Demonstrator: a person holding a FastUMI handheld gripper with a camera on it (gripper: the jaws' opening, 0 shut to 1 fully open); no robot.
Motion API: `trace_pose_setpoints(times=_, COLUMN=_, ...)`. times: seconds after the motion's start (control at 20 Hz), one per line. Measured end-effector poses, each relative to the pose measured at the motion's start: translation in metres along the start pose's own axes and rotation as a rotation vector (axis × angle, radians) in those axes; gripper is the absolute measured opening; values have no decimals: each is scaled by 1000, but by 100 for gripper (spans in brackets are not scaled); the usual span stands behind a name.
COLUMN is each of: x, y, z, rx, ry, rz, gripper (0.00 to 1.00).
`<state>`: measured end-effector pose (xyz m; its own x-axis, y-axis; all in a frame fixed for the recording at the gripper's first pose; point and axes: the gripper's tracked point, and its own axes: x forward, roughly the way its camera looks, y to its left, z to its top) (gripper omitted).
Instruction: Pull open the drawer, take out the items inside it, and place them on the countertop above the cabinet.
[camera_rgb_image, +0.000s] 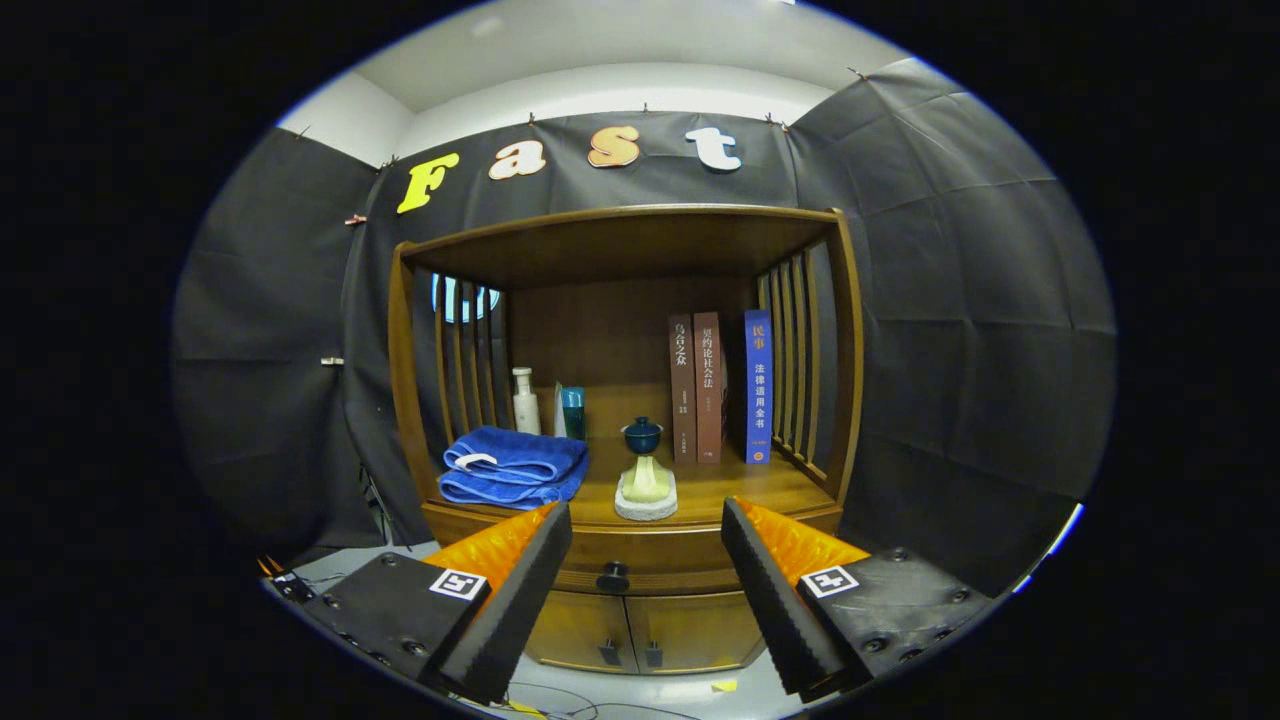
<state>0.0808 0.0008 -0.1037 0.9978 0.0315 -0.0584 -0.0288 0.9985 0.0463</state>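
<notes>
**Drawer shut, gripper off it**

Gripper (646, 535) fingers spread wide, nothing btwn them; drawer (640, 568) closed, its dark knob (613, 577) just ahead, btwn the fingers; countertop (720, 488) above holds blue towel (513, 467), teacup (642, 435), sponge (646, 487), books (720, 387), bottle (525, 402).

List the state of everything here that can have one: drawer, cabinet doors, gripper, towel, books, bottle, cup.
drawer: shut, knob untouched.
cabinet doors: both shut.
gripper: open, fingers spread, holding nothing, drawer knob beyond them.
blue towel: folded, lying on the countertop.
books: three, upright.
white bottle: upright, capped.
blue cup: lidded, upright behind a pale piece on a round pad.
</notes>
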Motion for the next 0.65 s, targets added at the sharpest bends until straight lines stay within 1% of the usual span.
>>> trace_pose_setpoints(times=0.25, x=-46, y=-19, z=20, rx=-14, ry=-10, rz=16, gripper=98)
trace_pose_setpoints(times=0.4, x=-71, y=-31, z=36, rx=-18, ry=-27, rz=8, gripper=98)
trace_pose_setpoints(times=0.65, x=-88, y=-37, z=48, rx=-37, ry=-13, rz=4, gripper=98)
